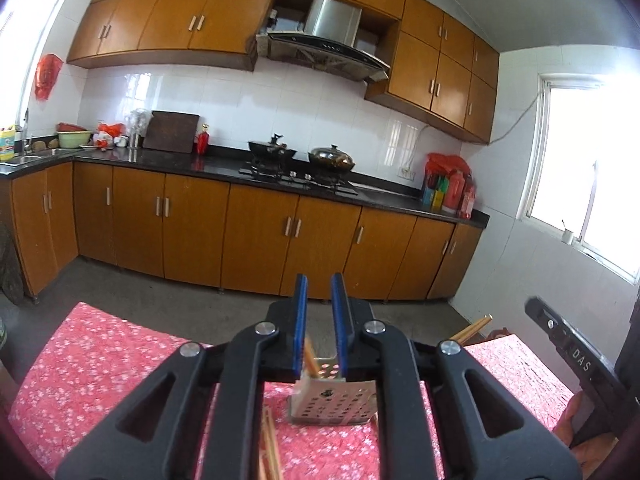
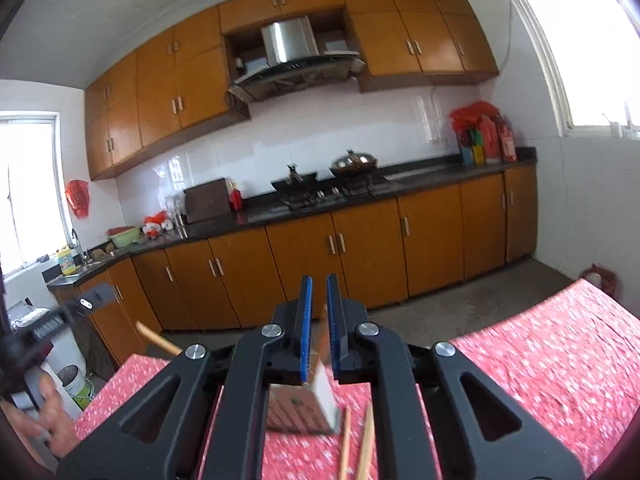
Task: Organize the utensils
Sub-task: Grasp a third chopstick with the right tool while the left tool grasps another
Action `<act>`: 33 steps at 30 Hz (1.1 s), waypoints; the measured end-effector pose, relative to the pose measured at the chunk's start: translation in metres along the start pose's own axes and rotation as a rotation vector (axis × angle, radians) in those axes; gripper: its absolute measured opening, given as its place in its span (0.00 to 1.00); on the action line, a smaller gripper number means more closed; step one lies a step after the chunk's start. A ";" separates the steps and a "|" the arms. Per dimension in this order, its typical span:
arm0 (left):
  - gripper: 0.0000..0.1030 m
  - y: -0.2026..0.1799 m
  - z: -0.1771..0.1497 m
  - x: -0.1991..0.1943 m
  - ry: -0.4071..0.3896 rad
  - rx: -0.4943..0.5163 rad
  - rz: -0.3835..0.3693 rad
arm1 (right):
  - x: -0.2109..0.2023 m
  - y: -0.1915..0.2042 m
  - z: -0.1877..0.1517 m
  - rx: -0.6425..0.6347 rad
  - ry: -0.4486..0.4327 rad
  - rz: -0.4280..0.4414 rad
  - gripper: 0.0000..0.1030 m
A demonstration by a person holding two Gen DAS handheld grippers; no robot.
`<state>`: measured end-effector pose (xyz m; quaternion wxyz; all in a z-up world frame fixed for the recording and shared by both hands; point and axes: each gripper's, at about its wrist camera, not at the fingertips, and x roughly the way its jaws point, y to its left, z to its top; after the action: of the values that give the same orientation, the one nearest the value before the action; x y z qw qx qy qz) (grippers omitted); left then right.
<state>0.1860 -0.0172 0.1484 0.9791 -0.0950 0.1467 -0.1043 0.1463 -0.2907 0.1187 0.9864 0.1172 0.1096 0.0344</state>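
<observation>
A perforated metal utensil holder (image 1: 332, 400) stands on the red flowered tablecloth (image 1: 100, 360), just under my left gripper (image 1: 321, 316). Its jaws stand slightly apart. Blurred wooden chopsticks (image 1: 310, 354) lie against the left pad with a gap to the right pad, and more blurred chopstick lengths (image 1: 268, 440) show below. My right gripper (image 2: 319, 320) is shut on chopsticks (image 2: 323, 332) above the same holder (image 2: 304, 404). Chopstick lengths (image 2: 356, 440) show by the holder's right side; I cannot tell whether they rest on the cloth.
Each view catches the other gripper and its hand at the side: the right gripper (image 1: 572, 356) with chopstick tips (image 1: 474, 328), the left gripper (image 2: 68, 316) with a chopstick end (image 2: 158, 338). Beyond the table's far edge (image 2: 520, 320) are bare floor and the kitchen counter (image 1: 280, 172).
</observation>
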 end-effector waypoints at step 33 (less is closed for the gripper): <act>0.24 0.077 -0.199 0.022 0.532 -0.039 0.099 | 0.074 -0.023 -0.206 -0.031 0.652 -0.088 0.08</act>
<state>0.1588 0.0206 -0.0609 0.9080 -0.0760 0.4053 -0.0746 0.1733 -0.2604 -0.0978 0.9017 0.0801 0.4239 0.0289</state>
